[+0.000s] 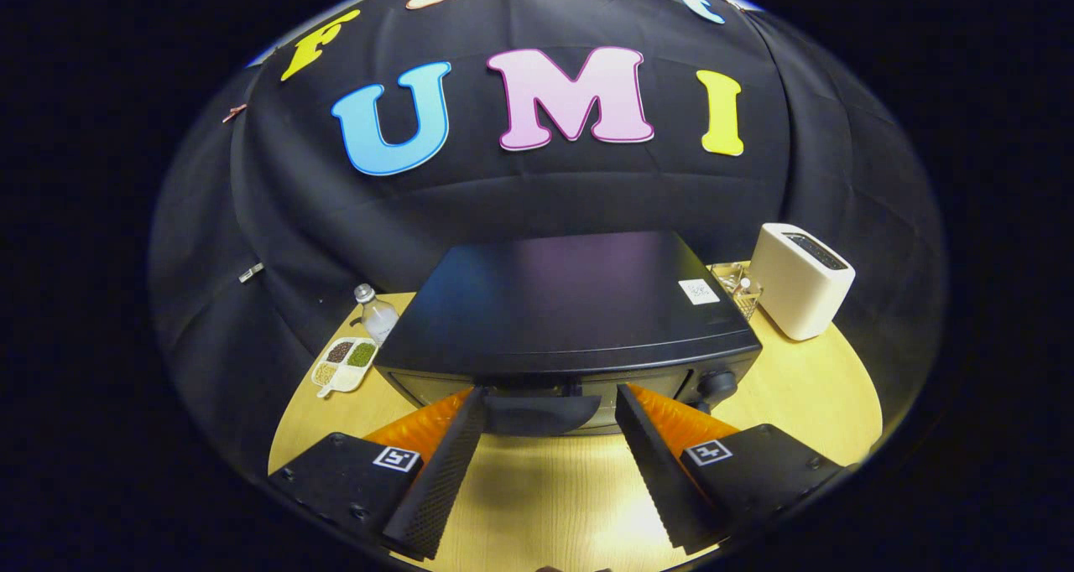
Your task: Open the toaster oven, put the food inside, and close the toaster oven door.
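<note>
Fingers (457,463) spread wide, grasping nothing, tips flanking dark door handle (544,413) of black boxy toaster oven (562,304) on light wooden table (545,505). Door closed. White pop-up toaster (801,280) right of oven; divided tray of grains (344,364), clear bottle (375,312) left.

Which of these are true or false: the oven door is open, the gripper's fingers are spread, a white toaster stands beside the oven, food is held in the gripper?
1. The toaster oven door is open. False: it looks shut, its handle just ahead of the fingers.
2. The gripper has its fingers spread. True.
3. A white toaster stands beside the oven. True.
4. The gripper holds food. False: nothing is between the fingers; a divided dish and a glass bottle lie on the oven's other side.
</note>
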`<state>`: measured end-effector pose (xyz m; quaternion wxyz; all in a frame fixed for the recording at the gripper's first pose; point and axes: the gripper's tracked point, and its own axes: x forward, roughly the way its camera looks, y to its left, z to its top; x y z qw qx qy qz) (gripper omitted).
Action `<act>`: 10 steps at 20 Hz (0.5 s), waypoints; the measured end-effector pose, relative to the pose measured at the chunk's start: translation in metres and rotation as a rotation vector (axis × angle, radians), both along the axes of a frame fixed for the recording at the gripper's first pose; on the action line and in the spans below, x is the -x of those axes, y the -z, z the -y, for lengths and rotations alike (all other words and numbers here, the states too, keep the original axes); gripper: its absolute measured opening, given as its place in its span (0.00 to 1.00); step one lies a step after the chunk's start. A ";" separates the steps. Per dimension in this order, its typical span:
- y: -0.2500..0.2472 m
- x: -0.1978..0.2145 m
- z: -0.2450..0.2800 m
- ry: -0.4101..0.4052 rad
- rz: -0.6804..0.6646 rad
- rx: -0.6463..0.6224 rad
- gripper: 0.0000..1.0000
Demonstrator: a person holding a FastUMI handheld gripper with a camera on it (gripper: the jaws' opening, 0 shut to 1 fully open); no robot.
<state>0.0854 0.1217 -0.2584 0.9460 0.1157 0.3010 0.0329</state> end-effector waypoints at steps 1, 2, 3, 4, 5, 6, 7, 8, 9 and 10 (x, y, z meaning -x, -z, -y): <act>-0.008 0.001 0.005 0.004 0.017 0.003 0.98; -0.018 0.002 0.010 0.007 0.039 0.006 0.98; -0.030 0.002 0.016 0.011 0.065 0.012 0.98; -0.041 0.003 0.022 0.011 0.090 0.021 0.98; -0.054 0.004 0.028 0.010 0.116 0.031 0.98; -0.067 0.005 0.034 0.010 0.142 0.040 0.98; -0.081 0.007 0.040 0.012 0.169 0.047 0.98; -0.094 0.009 0.045 0.016 0.194 0.054 0.98; -0.108 0.010 0.051 0.018 0.218 0.060 0.98; -0.121 0.013 0.056 0.024 0.242 0.062 0.98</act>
